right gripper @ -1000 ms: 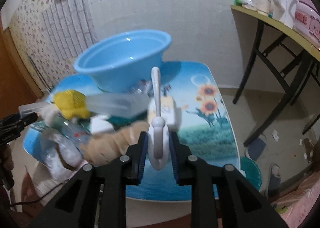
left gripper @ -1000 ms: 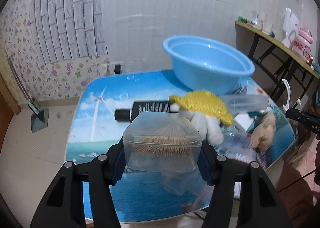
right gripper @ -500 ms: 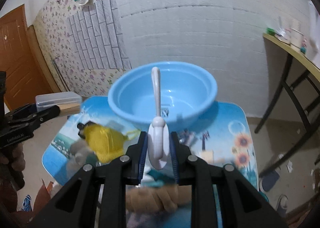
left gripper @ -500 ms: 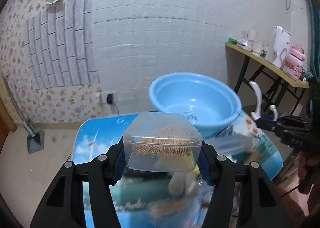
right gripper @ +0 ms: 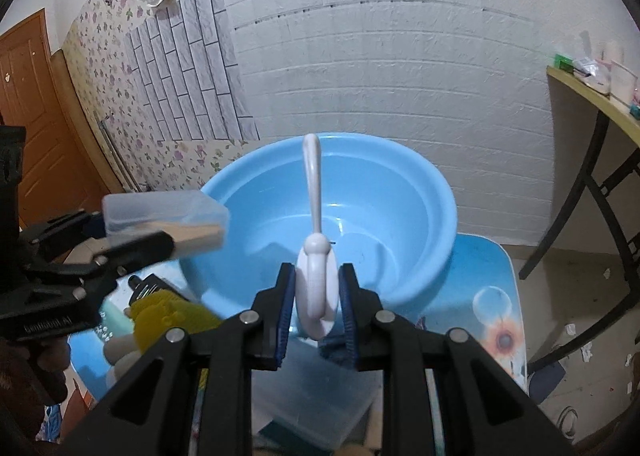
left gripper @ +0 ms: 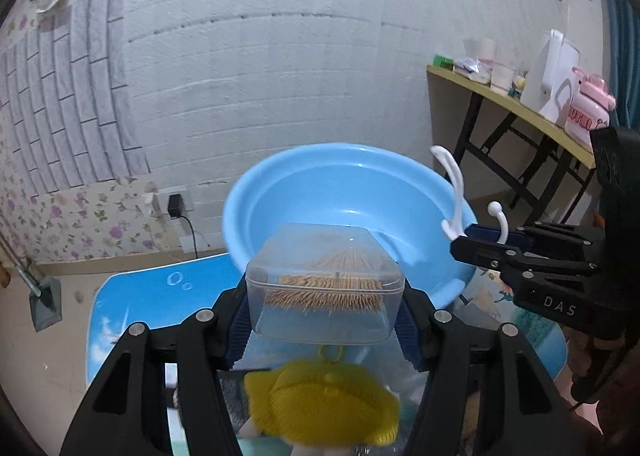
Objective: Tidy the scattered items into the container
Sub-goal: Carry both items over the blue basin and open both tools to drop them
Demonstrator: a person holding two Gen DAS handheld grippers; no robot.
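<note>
My left gripper (left gripper: pixel 324 316) is shut on a clear plastic box of toothpicks (left gripper: pixel 325 282), held in the air just before the near rim of the blue basin (left gripper: pixel 348 192). My right gripper (right gripper: pixel 316 310) is shut on a white plastic hook (right gripper: pixel 314 240), held upright at the basin's (right gripper: pixel 400 208) near rim. The hook (left gripper: pixel 452 192) and right gripper (left gripper: pixel 476 242) show at the right of the left wrist view. The box (right gripper: pixel 164 216) shows at the left of the right wrist view. The basin looks empty.
A toy with a yellow knitted hat (left gripper: pixel 324 404) lies on the blue picture table (left gripper: pixel 160 296) under the left gripper; it also shows in the right wrist view (right gripper: pixel 168 316). A clear box (right gripper: pixel 316 388) lies under the right gripper. A shelf table (left gripper: pixel 516 104) stands right.
Both grippers rose from the cluttered table and moved forward to the basin's rim, each still holding its item. The basin now looms larger in both views.
</note>
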